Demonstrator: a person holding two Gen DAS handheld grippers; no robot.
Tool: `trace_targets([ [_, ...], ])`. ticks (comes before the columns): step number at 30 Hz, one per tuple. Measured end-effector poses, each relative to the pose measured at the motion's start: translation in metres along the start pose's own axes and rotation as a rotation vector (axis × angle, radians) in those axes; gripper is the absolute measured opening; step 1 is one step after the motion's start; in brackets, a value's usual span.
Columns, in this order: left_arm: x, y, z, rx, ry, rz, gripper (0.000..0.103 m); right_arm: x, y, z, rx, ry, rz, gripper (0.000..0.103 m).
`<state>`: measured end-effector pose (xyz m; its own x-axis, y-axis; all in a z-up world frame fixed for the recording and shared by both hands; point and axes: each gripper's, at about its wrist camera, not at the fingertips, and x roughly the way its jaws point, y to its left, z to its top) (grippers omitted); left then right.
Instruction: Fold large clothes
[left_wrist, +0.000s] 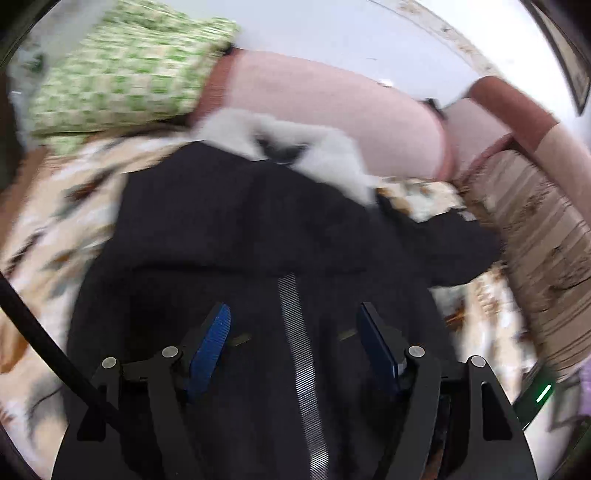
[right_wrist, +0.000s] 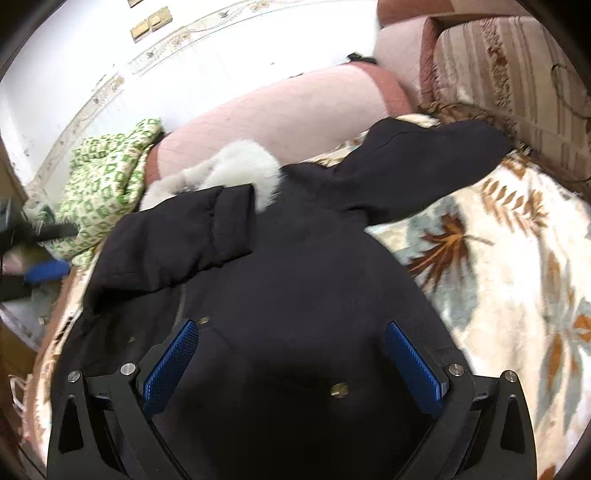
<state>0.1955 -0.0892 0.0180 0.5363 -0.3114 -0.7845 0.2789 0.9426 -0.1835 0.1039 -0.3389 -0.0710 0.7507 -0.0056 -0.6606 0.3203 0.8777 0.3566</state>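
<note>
A large black winter coat (left_wrist: 236, 236) with a white fur collar (left_wrist: 314, 155) and a silver zipper (left_wrist: 295, 332) lies on a leaf-patterned blanket (left_wrist: 55, 221). My left gripper (left_wrist: 293, 321) is open just above the coat's front, with nothing between its blue pads (left_wrist: 212, 339). In the right wrist view the coat (right_wrist: 303, 266) has one sleeve folded over its left side (right_wrist: 177, 240) and the other sleeve (right_wrist: 424, 162) stretched to the upper right. My right gripper (right_wrist: 291, 336) is open over the coat's lower body, holding nothing. The other gripper (right_wrist: 44, 269) shows blurred at the far left.
A pink sofa backrest (right_wrist: 280, 110) stands behind the coat. A green checked cloth (right_wrist: 107, 177) lies at the left. A striped cushion (right_wrist: 509, 74) is at the right. The blanket (right_wrist: 517, 258) stretches to the right. A white wall (right_wrist: 110, 55) is behind.
</note>
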Motion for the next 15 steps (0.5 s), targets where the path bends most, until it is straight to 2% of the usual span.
trace_targets([
  [2, -0.015, 0.015, -0.026, 0.017, -0.023, 0.092, 0.070, 0.006, 0.006, 0.010, -0.004, 0.020, 0.031, 0.102],
  [6, -0.027, 0.033, -0.068, 0.044, -0.009, 0.197, 0.070, 0.046, 0.021, 0.053, -0.040, 0.048, 0.041, 0.102],
  [8, -0.031, 0.041, -0.086, 0.044, 0.011, 0.210, 0.070, 0.078, 0.026, 0.069, -0.058, 0.063, 0.013, 0.102],
  [13, -0.033, 0.048, -0.110, 0.036, 0.024, 0.255, 0.070, 0.149, 0.039, 0.086, -0.118, 0.134, 0.047, 0.102],
  [14, -0.032, 0.048, -0.112, 0.039, 0.029, 0.263, 0.070, 0.157, 0.041, 0.086, -0.122, 0.155, 0.077, 0.093],
  [15, -0.031, 0.047, -0.112, 0.041, 0.030, 0.271, 0.070, 0.163, 0.042, 0.085, -0.122, 0.184, 0.130, 0.072],
])
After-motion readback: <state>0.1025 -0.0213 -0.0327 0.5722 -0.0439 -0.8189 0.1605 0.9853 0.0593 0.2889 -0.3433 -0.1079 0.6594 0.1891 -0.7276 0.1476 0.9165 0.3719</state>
